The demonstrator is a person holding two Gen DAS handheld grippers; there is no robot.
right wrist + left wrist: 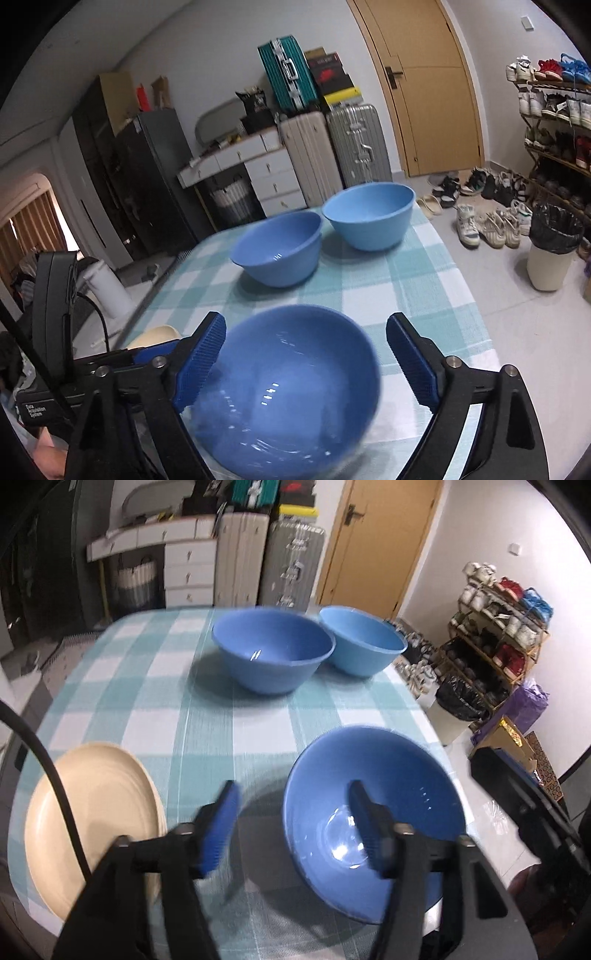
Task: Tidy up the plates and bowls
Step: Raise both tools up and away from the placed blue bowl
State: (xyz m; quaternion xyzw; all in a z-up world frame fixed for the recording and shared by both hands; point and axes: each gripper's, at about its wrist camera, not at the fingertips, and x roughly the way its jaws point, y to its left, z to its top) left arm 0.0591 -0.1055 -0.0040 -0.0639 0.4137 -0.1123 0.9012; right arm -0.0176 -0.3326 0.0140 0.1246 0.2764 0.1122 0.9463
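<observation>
A glossy dark blue bowl (391, 771) sits near the front right of the checked table, over a whitish edge. My left gripper (292, 788) is open and straddles the bowl's left rim, one pad outside it and the other over its inside, neither pressing. In the right wrist view the same bowl (295, 387) lies low between the wide-apart fingers of my right gripper (306, 321), which is open and holds nothing. A cream plate (99, 812) lies at the front left. Further back stand a blue bowl (273, 653) and a lighter blue bowl (365, 642), side by side.
The teal and white tablecloth (155, 716) covers the table, whose right edge drops to the floor. Beyond it stand a bin with a black bag (550, 254), a shoe rack (554, 125) and loose shoes. Suitcases (332, 155) and drawers line the back wall.
</observation>
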